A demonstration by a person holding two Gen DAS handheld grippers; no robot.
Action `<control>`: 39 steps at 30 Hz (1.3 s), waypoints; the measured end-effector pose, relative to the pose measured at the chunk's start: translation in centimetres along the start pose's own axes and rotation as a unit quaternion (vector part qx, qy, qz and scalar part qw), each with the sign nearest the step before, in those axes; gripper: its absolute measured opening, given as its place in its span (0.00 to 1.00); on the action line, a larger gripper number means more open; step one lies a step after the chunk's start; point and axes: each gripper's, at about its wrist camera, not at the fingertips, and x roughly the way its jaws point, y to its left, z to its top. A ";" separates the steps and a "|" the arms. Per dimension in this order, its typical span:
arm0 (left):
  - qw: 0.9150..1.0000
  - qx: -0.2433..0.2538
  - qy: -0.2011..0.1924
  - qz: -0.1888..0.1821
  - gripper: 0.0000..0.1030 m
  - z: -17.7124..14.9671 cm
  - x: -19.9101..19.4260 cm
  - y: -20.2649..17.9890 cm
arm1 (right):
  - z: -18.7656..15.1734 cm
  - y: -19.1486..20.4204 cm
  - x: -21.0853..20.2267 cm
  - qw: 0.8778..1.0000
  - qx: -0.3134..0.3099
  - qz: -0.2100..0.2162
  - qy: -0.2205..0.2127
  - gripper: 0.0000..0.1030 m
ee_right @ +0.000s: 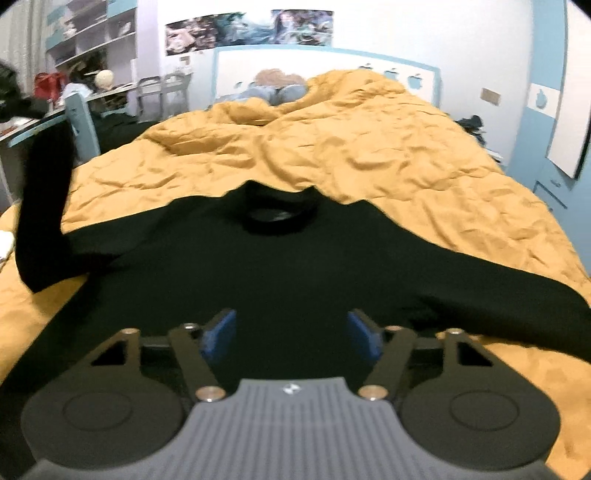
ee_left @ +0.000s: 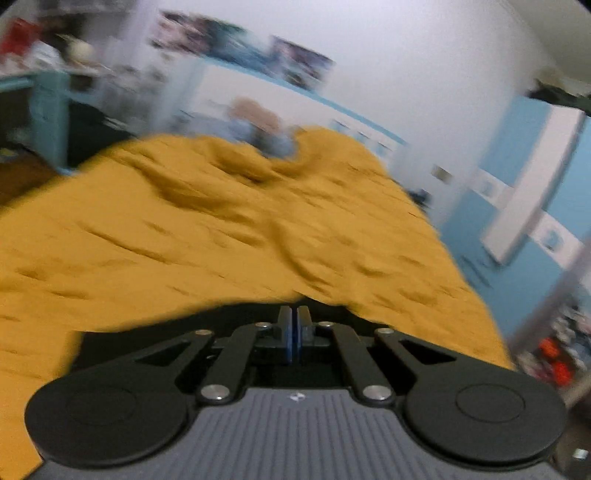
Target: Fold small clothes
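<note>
Item 1: one black long-sleeved top [ee_right: 258, 266], lying front-up on the bed and filling the centre of the right wrist view. One round neck opening sits at upper centre. Two sleeves: one lies flat toward the right edge of the frame, the other stands lifted at the left edge. What lifts it is out of frame.

Item 2: one mustard-yellow bedcover [ee_right: 369, 147], heavily creased, spread under the top and reaching the upper middle of both views.

Item 3: right gripper [ee_right: 291, 334], lower centre of its own view. Two blue pads [ee_right: 221, 332] stand apart above the black cloth, neither pressing on it; the jaws are parted with nothing held.

Item 4: left gripper [ee_left: 294, 332], lower centre of its own view, which is smeared by blur. Its two blue pads are pressed together with no gap. A strip of black cloth lies just ahead of the tips; whether any of it is pinched between the pads I cannot tell.

Item 5: one pale-blue heap with a tan patch [ee_right: 277, 86] at the head of the bed, upper centre; too small to identify.

Item 6: one row of posters [ee_right: 251, 31] on the white wall, top centre.

Item 7: one shelf unit [ee_right: 92, 33], upper left.
</note>
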 end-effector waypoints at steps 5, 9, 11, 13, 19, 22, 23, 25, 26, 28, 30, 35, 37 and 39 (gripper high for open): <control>0.996 0.020 0.072 -0.042 0.01 -3.1 7.0 -5.0 | -0.6 -3.8 1.2 0.999 0.034 -0.005 0.023 0.43; 0.994 0.036 0.098 -0.024 0.04 -4.6 8.8 -4.4 | -1.1 -5.8 2.8 0.995 0.084 0.034 0.045 0.43; 0.994 0.054 0.091 0.005 0.07 -4.7 8.3 -3.4 | -0.9 -6.0 4.1 0.990 0.109 0.067 0.055 0.55; 0.993 0.063 0.091 0.035 0.14 -4.3 7.9 -2.1 | -0.5 -5.4 5.6 0.985 0.128 0.099 0.061 0.58; 0.989 0.041 0.081 0.117 0.33 -2.9 4.8 4.6 | 2.0 0.0 12.1 0.961 0.161 0.200 0.100 0.58; 0.985 0.030 0.075 0.151 0.40 -1.8 3.7 8.1 | 3.1 3.5 15.7 0.948 0.172 0.237 0.124 0.59; 0.984 0.025 0.076 0.161 0.40 -1.7 3.3 9.5 | 3.4 4.4 16.8 0.944 0.179 0.242 0.133 0.60; 0.982 0.012 0.078 0.173 0.40 -1.5 2.8 11.6 | 3.7 6.3 18.9 0.941 0.181 0.247 0.147 0.69; 0.981 0.006 0.079 0.176 0.41 -1.5 2.6 12.6 | 3.8 7.0 19.7 0.941 0.180 0.244 0.151 0.72; 0.980 -0.006 0.078 0.182 0.41 -1.7 2.3 14.5 | 3.7 8.1 21.7 0.936 0.189 0.247 0.166 0.72; 0.980 -0.018 0.078 0.184 0.42 -2.1 2.1 16.1 | 3.5 8.6 23.6 0.928 0.206 0.251 0.181 0.68; 0.978 -0.055 0.079 0.185 0.42 -3.7 2.1 19.3 | 3.0 11.2 26.0 0.933 0.190 0.237 0.192 0.19; 0.977 -0.067 0.077 0.185 0.42 -4.2 1.8 20.2 | 3.7 12.0 25.4 0.937 0.170 0.242 0.188 0.01; 0.977 -0.077 0.070 0.187 0.42 -4.6 1.5 20.7 | 5.8 12.8 23.7 0.947 0.139 0.244 0.158 0.00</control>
